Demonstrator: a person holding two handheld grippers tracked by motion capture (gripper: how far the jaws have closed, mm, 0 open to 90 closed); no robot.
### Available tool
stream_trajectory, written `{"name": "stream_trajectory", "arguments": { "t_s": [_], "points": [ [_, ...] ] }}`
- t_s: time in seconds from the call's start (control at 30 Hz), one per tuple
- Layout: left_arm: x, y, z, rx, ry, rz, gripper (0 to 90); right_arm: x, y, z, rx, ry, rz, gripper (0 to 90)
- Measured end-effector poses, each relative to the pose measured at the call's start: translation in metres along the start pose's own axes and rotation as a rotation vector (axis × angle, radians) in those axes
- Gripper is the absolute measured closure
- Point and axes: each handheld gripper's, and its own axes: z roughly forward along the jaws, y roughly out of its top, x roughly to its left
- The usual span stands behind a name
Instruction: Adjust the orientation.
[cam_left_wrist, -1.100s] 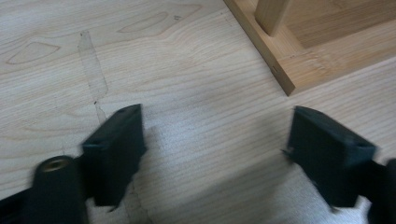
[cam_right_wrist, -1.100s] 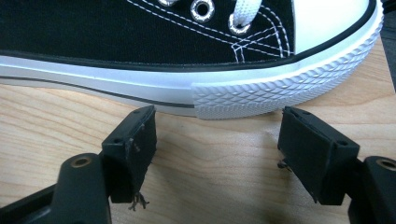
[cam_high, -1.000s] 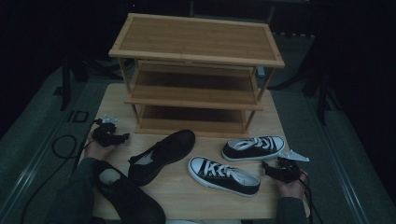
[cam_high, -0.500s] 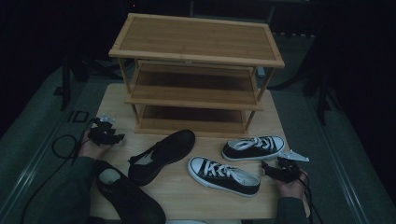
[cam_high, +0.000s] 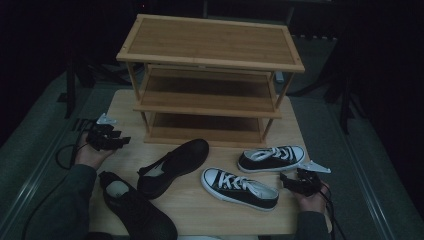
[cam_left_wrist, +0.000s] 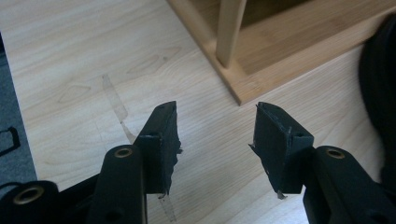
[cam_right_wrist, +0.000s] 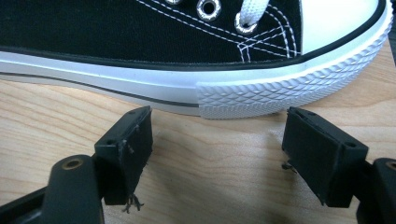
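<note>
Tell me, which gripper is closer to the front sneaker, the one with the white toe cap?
Right. The right gripper sits just off the front sneaker's heel end, jaws open and apart from it. The left gripper is far across the table, beyond the black shoe.

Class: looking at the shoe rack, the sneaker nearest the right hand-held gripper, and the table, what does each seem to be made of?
Shoe rack: probably bamboo or light wood, a satin finish, fine straight grain.
Sneaker: black woven cloth, likely canvas, with white stitching; the white sole edge looks like rubber with a moulded diamond texture.
Table: pale wood-grain top, smooth and matt, possibly laminate.
</note>
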Motion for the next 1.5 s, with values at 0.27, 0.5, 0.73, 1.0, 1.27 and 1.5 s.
{"name": "stream_trajectory", "arguments": {
  "t_s": [0.27,0.5,0.73,1.0,1.27,1.5],
  "points": [
    [-0.009,0.007,-0.019,-0.018,-0.008,0.011,51.5,0.000,0.000,0.000,0.000,0.000,0.000,24.1],
    [-0.019,0.014,-0.033,-0.027,-0.033,0.038,52.3,0.000,0.000,0.000,0.000,0.000,0.000,24.1],
    [-0.034,0.027,-0.045,-0.030,-0.055,0.074,52.6,0.000,0.000,0.000,0.000,0.000,0.000,24.1],
    [-0.053,0.041,-0.054,-0.036,-0.089,0.122,53.0,0.000,0.000,0.000,0.000,0.000,0.000,24.1],
    [-0.071,0.049,-0.056,-0.024,-0.118,0.166,53.0,0.000,0.000,0.000,0.000,0.000,0.000,24.1],
    [-0.087,0.051,-0.052,0.001,-0.142,0.194,53.2,0.000,0.000,0.000,0.000,0.000,0.000,24.1]
  ]
}}
